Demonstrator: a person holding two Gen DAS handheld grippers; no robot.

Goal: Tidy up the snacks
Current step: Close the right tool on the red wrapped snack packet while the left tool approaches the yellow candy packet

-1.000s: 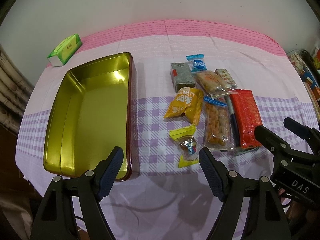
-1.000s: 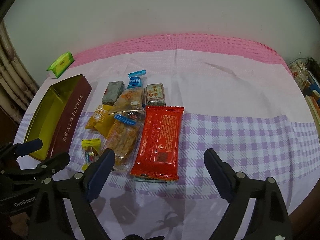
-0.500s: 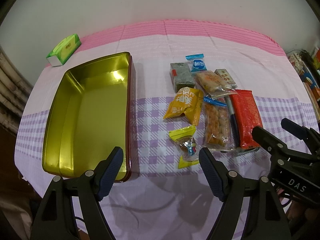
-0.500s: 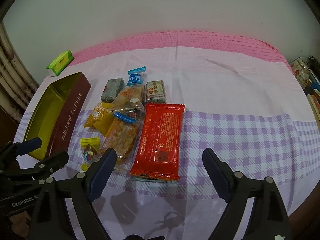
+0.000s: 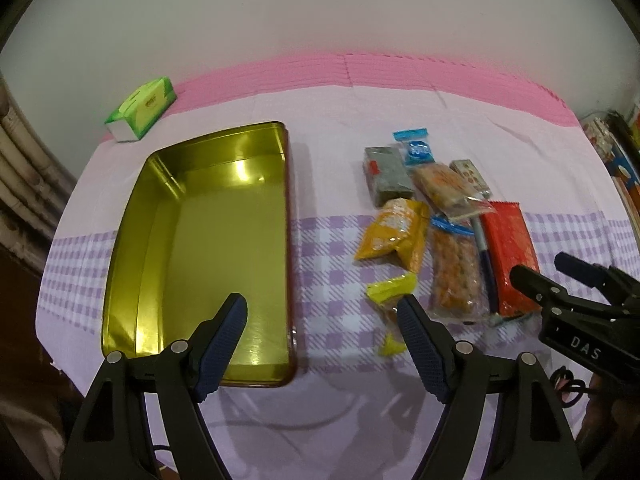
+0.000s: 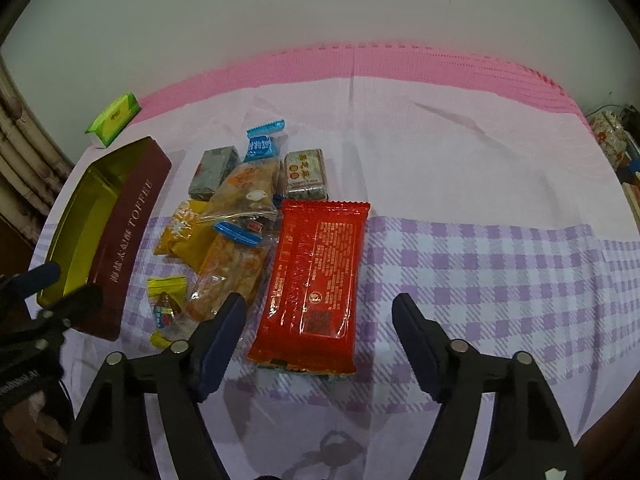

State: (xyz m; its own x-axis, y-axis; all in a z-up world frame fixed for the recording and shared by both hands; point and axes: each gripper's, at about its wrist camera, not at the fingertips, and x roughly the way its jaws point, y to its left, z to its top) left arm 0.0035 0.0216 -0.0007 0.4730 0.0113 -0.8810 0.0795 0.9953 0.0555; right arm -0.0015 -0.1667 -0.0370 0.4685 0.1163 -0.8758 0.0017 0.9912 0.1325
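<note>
Down low in its own view, the right gripper (image 6: 318,316) hangs over the cloth with its jaws closing, pads touching nothing; the near end of the red packet (image 6: 316,280) lies between them on the table. Beside it, the left gripper (image 5: 322,320) stands released above the near right corner of the gold tin (image 5: 208,240), one fingertip (image 5: 230,320) over the tin's floor, the other next to the yellow-wrapped candy (image 5: 390,294).

Outward from the red packet, the snacks crowd together: a long clear bag of orange crackers (image 6: 232,272) touching its left edge, a yellow pouch (image 6: 188,232) further left, a second clear bag (image 6: 248,188) lying across both, then a grey bar (image 6: 212,174), a blue sachet (image 6: 262,144) and a small printed box (image 6: 306,176) at the far side. The tin (its maroon wall reads TOFFEE) sits well apart to the left.

Underneath is a tablecloth (image 6: 480,272) banded in purple check, pale lilac and pink, backed by a plain white wall (image 6: 320,8). A green tissue pack (image 5: 142,108) rests at the far left corner; cluttered shelves (image 5: 616,168) edge the right side.
</note>
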